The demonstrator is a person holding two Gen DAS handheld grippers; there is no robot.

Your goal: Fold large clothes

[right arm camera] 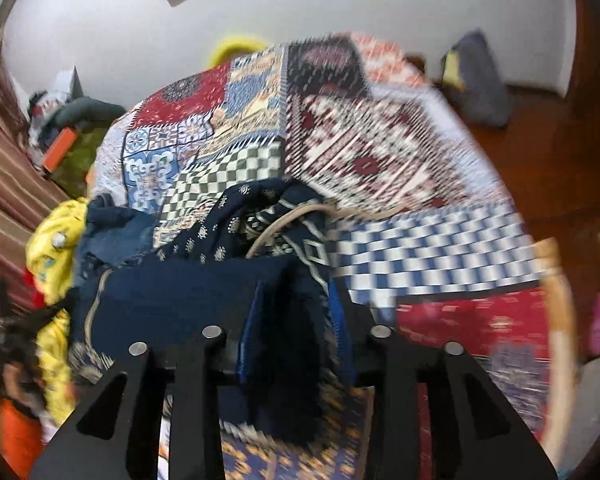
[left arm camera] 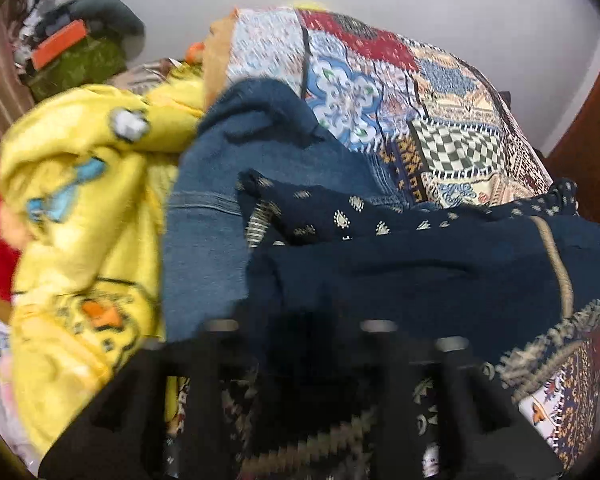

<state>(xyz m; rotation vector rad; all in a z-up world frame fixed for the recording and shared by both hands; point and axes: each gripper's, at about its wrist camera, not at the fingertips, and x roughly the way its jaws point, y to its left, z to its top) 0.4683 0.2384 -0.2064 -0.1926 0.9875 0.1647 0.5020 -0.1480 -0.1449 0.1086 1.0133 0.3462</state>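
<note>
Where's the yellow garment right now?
The yellow garment lies bunched at the left of both views, beside the blue denim piece on the patchwork bedspread.

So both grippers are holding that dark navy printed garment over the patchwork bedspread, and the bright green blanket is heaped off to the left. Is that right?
Not quite: the heaped blanket is yellow, not green, as the left wrist view shows. The rest holds: the navy printed garment lies over the patchwork bedspread, with both the left gripper and the right gripper closed on it.
</note>
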